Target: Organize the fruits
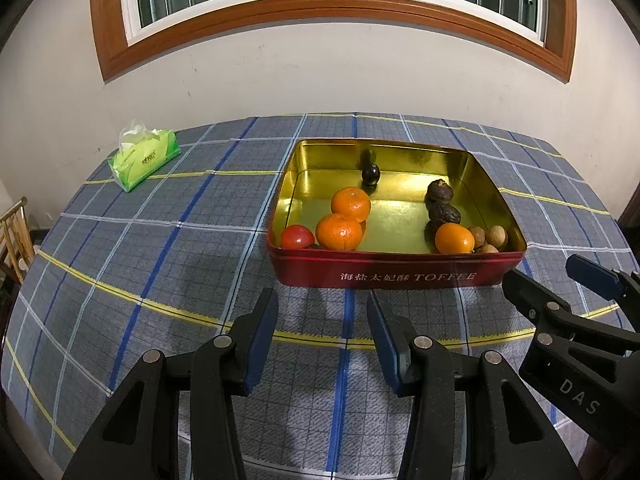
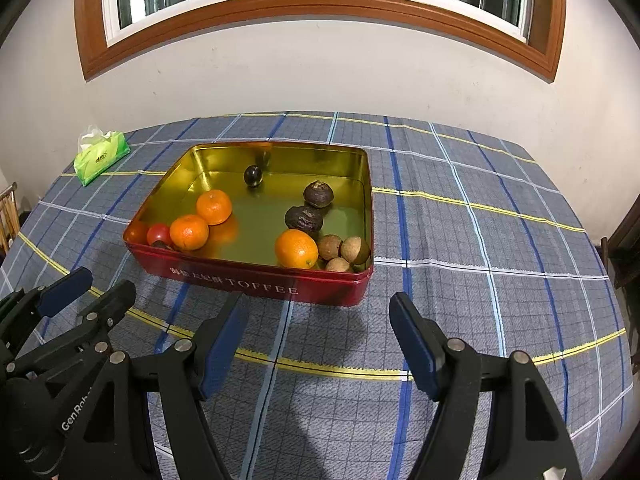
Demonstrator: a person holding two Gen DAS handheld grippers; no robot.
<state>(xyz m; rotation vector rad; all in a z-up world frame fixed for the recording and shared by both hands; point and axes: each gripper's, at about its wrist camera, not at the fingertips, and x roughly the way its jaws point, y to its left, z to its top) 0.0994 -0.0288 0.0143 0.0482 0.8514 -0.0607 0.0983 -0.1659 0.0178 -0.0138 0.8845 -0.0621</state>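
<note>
A red toffee tin with a gold inside stands on the checked tablecloth. In it lie three oranges, a red tomato, a dark plum, two wrinkled dark fruits and several brown longans. My left gripper hangs open just in front of the tin with nothing between its fingers. To its right my right gripper is open wider, also holding nothing, near the tin's front right corner.
A green tissue pack lies at the table's far left corner. A white wall with a wood-framed window stands behind the table. A chair stands past the left edge. Dark furniture sits at the right edge.
</note>
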